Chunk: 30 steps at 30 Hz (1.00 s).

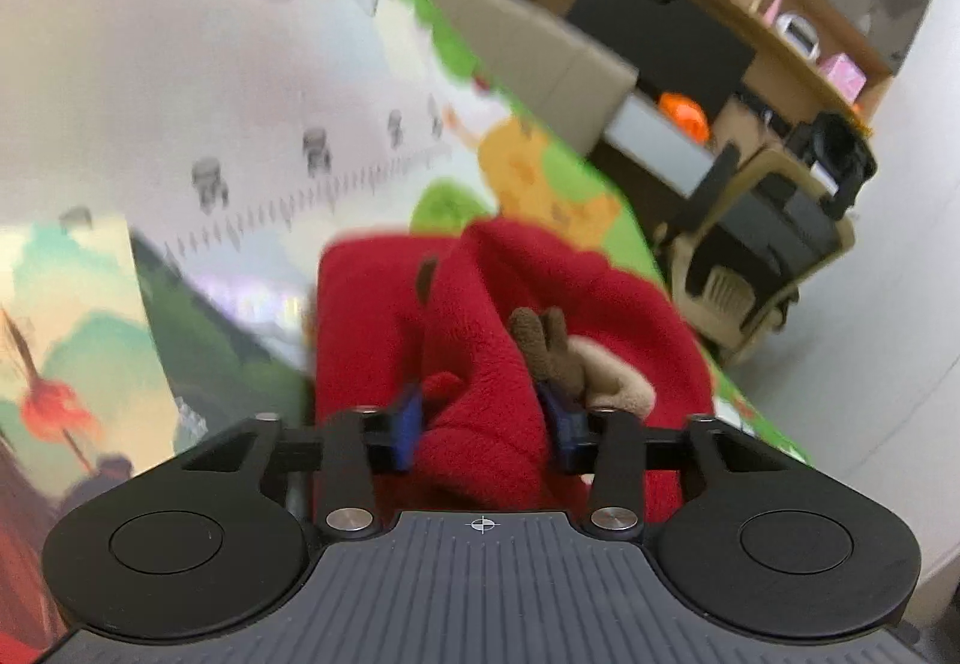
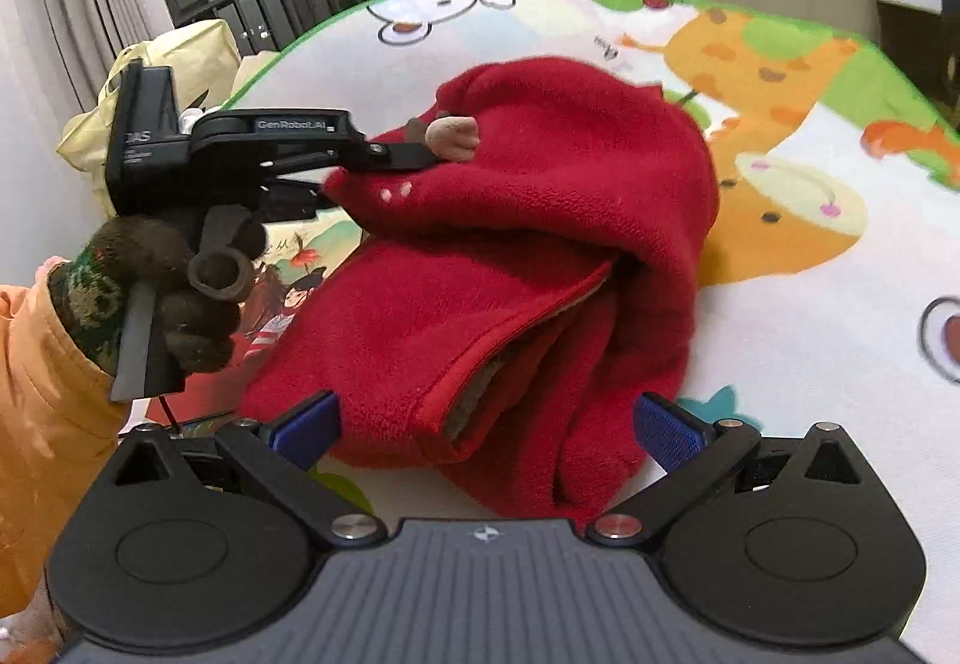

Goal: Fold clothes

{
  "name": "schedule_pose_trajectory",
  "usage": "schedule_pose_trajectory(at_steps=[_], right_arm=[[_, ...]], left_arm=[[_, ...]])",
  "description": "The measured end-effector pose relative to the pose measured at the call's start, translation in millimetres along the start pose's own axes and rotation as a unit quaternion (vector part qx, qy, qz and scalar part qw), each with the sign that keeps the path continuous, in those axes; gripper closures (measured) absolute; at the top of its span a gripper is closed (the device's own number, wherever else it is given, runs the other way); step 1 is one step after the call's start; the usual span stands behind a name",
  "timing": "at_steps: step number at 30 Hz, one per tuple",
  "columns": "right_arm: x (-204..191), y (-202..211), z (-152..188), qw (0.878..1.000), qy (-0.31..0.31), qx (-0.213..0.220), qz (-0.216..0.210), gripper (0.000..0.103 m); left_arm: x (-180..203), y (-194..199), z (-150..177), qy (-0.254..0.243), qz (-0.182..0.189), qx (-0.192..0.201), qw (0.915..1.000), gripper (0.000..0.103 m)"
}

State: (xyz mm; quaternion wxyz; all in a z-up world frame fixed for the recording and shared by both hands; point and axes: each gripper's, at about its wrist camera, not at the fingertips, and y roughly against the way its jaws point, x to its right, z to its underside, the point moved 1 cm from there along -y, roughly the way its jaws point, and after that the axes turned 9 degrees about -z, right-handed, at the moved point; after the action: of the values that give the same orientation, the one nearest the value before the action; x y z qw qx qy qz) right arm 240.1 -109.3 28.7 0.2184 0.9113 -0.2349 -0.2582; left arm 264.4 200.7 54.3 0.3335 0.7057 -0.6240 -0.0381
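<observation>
Garment: a red fleece garment (image 2: 540, 256) is lying bunched at the centre of the right wrist view, on a cartoon-printed mat (image 2: 810, 268).
Trim: a brown and beige plush piece (image 1: 570, 358) is sitting on the fleece.
Left hand-held gripper (image 1: 489, 424): it is pinching a fold of the red fleece between its blue pads (image 1: 408, 424), lifting it at centre left of the right wrist view.
Right hand-held gripper (image 2: 486, 424): its jaws are standing wide, straddling the garment's lower edge without gripping.
Hand: a gloved hand (image 2: 174, 292) with an orange sleeve (image 2: 42, 400) is gripping the left tool's handle.
</observation>
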Motion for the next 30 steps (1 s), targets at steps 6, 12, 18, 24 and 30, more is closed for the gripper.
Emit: schedule_pose_trajectory(at_steps=[6,12,18,24,30], right_arm=[[0,-1,-32,0.999,0.019,0.038,0.012,0.0],[-4,-24,-92,0.997,0.028,0.076,0.017,0.001],[1,-66,-146,0.995,0.025,0.085,0.038,0.025],[51,-187,-163,0.99,-0.02,-0.028,0.137,0.019],[41,-166,-171,0.991,-0.004,-0.005,0.131,0.018]], left_arm=[[-20,21,26,-0.019,-0.039,-0.018,0.9989,0.073],[-27,13,41,-0.008,-0.027,-0.014,0.9995,0.069],[-42,7,45,0.006,-0.014,0.001,0.9999,0.046],[-54,13,42,0.031,0.027,0.007,0.9991,0.016],[-44,21,43,0.003,0.063,0.007,0.998,0.009]])
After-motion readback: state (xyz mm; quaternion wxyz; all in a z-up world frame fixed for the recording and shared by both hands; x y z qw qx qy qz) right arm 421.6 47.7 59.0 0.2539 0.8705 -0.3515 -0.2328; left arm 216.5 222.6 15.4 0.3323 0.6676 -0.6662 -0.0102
